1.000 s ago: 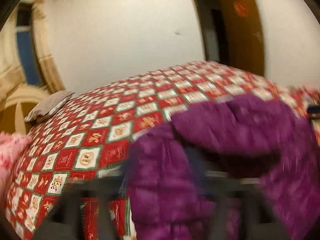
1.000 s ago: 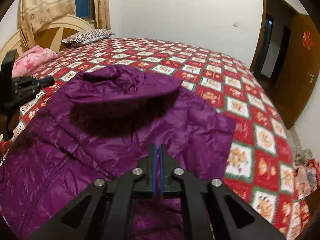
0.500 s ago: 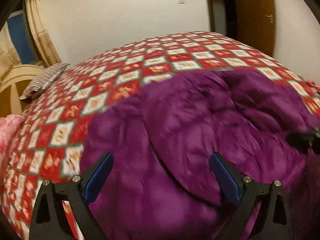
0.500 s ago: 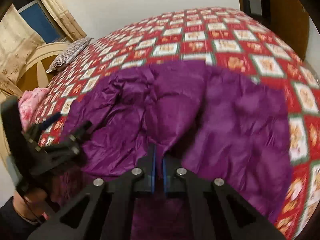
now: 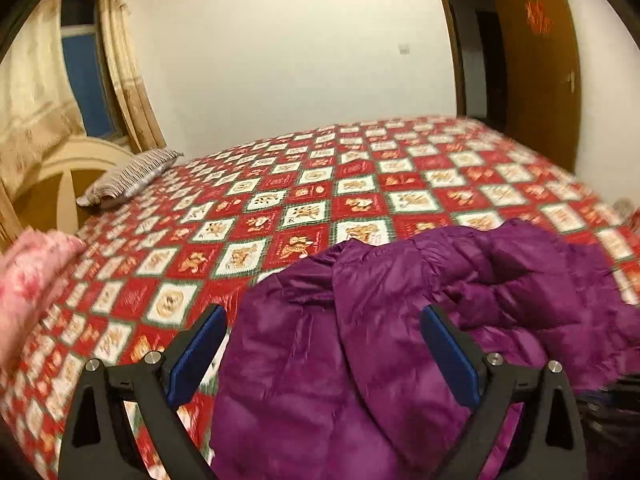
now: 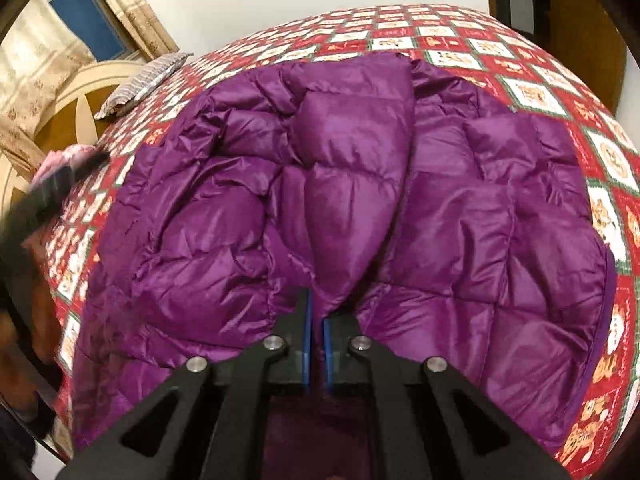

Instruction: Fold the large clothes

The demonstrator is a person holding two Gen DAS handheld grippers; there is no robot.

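Purple jacket (image 6: pixel 360 200) lies crumpled on the red patterned bedspread (image 5: pixel 320 200), near its edge. Right gripper (image 6: pixel 316 320) clamped on a fold of the jacket. Left gripper (image 5: pixel 322 336) spread wide above the jacket, nothing pinched. Striped pillow (image 5: pixel 128 178) by the headboard.

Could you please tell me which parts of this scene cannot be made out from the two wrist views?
- Purple jacket, near hem: cut off by the lower edge and hidden behind the right gripper, right wrist view.
- Left gripper: motion-blurred at the left edge of the right wrist view; jaws unreadable there.
- Pink bedding: blurred and cropped at the left edge, left wrist view.
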